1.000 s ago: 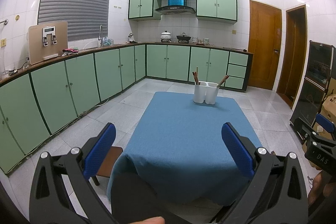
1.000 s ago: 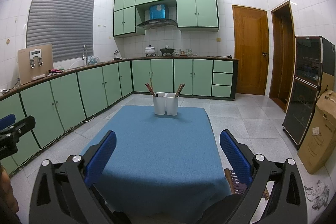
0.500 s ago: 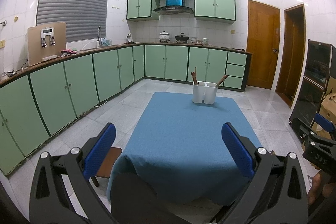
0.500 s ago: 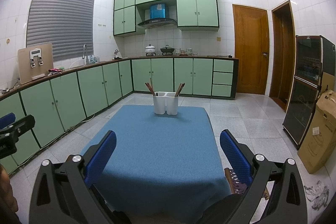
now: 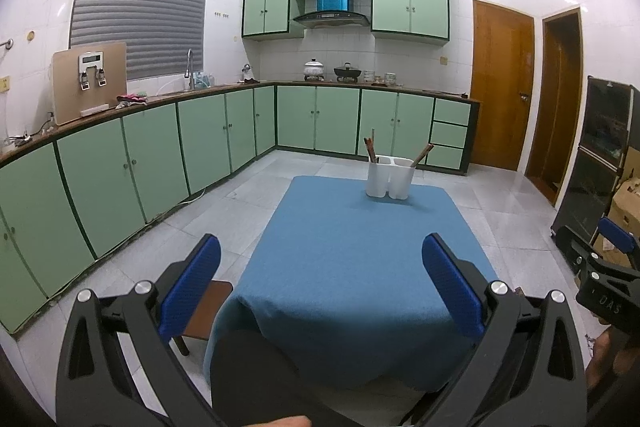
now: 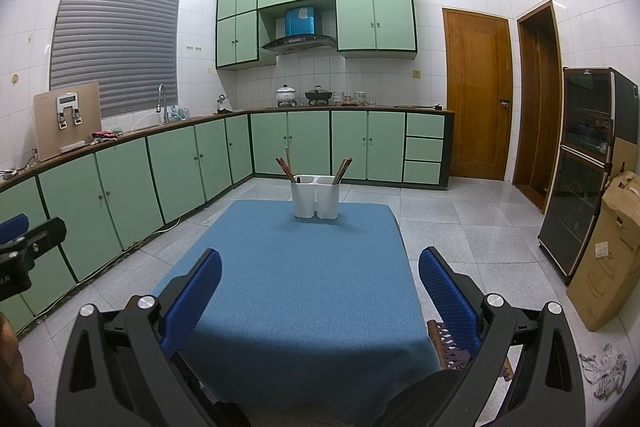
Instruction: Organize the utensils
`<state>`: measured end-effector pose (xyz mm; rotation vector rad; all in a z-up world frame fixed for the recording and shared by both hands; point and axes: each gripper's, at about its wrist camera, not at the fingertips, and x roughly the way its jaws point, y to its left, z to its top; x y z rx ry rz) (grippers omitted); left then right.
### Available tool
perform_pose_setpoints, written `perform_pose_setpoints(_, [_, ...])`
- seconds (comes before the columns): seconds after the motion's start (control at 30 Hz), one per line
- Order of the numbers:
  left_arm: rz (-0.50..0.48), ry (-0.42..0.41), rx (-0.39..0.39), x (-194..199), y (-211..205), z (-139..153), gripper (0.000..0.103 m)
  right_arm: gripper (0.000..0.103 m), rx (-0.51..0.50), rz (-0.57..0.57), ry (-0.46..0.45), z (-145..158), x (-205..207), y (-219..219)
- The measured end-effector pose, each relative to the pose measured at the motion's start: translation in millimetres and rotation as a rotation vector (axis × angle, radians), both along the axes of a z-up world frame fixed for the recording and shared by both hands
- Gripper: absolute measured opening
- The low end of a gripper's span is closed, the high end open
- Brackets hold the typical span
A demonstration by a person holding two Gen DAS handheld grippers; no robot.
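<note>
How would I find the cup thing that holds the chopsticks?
Look at the table with the blue cloth in the middle of the kitchen. At its far end stands a white two-compartment holder, the only thing on the cloth, with brown chopsticks sticking out of each side.

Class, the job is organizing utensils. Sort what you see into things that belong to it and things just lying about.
Belongs to the job:
- white two-compartment utensil holder
- chopsticks in the left compartment
- chopsticks in the right compartment
- left gripper, open
- right gripper, open

Just lying about:
- cardboard box
- pots on the stove
- water dispenser
</note>
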<state>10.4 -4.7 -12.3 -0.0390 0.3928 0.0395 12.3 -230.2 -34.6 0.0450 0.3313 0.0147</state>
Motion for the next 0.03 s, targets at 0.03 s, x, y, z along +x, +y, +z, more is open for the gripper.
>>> perform_pose_setpoints(0.03, [0.000,0.001,0.000,0.1,-0.5,0.3,0.098,0.097,0.000,0.000,0.000,0.1,0.0,-0.3])
